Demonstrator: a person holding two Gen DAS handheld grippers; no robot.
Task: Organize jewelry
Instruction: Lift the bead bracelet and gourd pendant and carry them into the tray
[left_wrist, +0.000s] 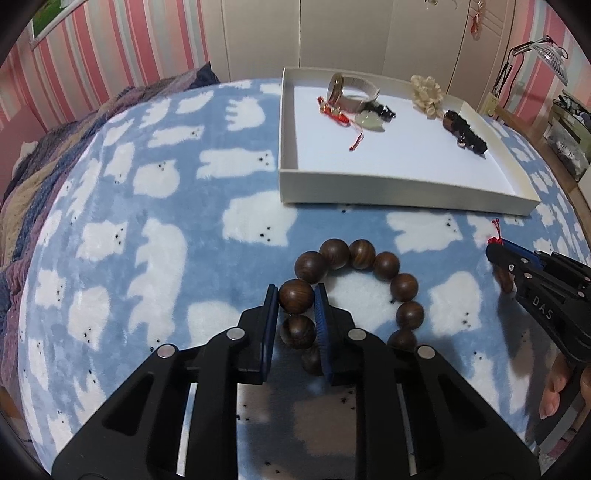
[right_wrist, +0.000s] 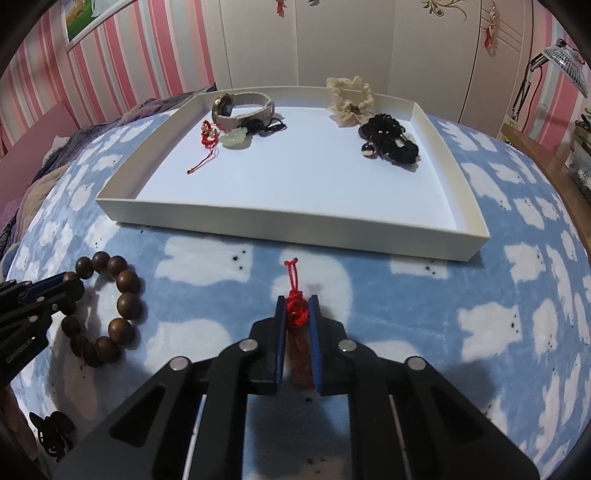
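My left gripper (left_wrist: 296, 291) is shut on a brown wooden bead bracelet (left_wrist: 404, 286), which lies on the blue blanket; the bracelet also shows in the right wrist view (right_wrist: 127, 280). My right gripper (right_wrist: 297, 304) is shut on a red-knotted pendant (right_wrist: 295, 312) with an amber body, low over the blanket in front of the white tray (right_wrist: 295, 229). The tray (left_wrist: 388, 192) holds a watch (right_wrist: 236, 107), a jade pendant (right_wrist: 236, 139), a red cord charm (right_wrist: 208, 134), a cream scrunchie (right_wrist: 349, 99) and a black scrunchie (right_wrist: 391, 142).
A black hair clip (right_wrist: 53, 432) lies on the blanket at the lower left of the right wrist view. A striped quilt (left_wrist: 26, 173) lies at the left. A desk lamp (right_wrist: 561, 61) and shelves stand at the right; wardrobe doors are behind.
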